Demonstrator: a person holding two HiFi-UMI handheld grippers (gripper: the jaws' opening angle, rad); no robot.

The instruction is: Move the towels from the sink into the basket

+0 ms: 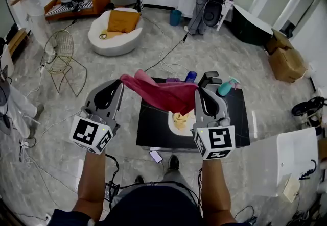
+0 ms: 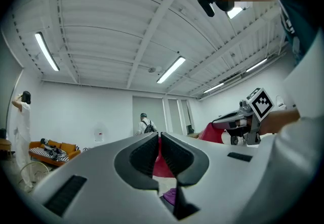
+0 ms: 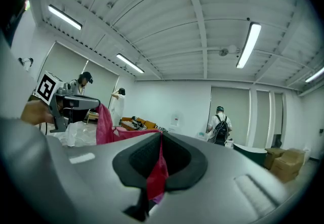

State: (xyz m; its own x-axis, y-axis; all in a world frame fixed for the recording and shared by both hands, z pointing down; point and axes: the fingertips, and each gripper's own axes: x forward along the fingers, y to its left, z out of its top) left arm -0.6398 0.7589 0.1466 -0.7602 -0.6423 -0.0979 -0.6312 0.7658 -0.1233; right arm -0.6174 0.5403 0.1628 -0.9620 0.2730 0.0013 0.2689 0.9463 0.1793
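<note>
A red towel (image 1: 163, 93) hangs stretched between my two grippers above the black table (image 1: 153, 130). My left gripper (image 1: 121, 83) is shut on one corner of it, and the cloth (image 2: 161, 160) shows pinched between the jaws (image 2: 159, 139). My right gripper (image 1: 197, 90) is shut on the other end, with red cloth (image 3: 158, 177) trailing down from its jaws (image 3: 161, 139). Below the towel, a yellow towel (image 1: 180, 119) lies in the white sink (image 1: 171, 124). A purple cloth (image 1: 173, 80) lies at the table's far edge. I see no basket.
A black faucet (image 1: 209, 78), a teal spray bottle (image 1: 225, 88) and a blue bottle (image 1: 190, 76) stand on the table's far side. A phone (image 1: 156, 156) lies on the floor by my feet. A wire chair (image 1: 60, 56) stands to the left, and people stand at the back of the room.
</note>
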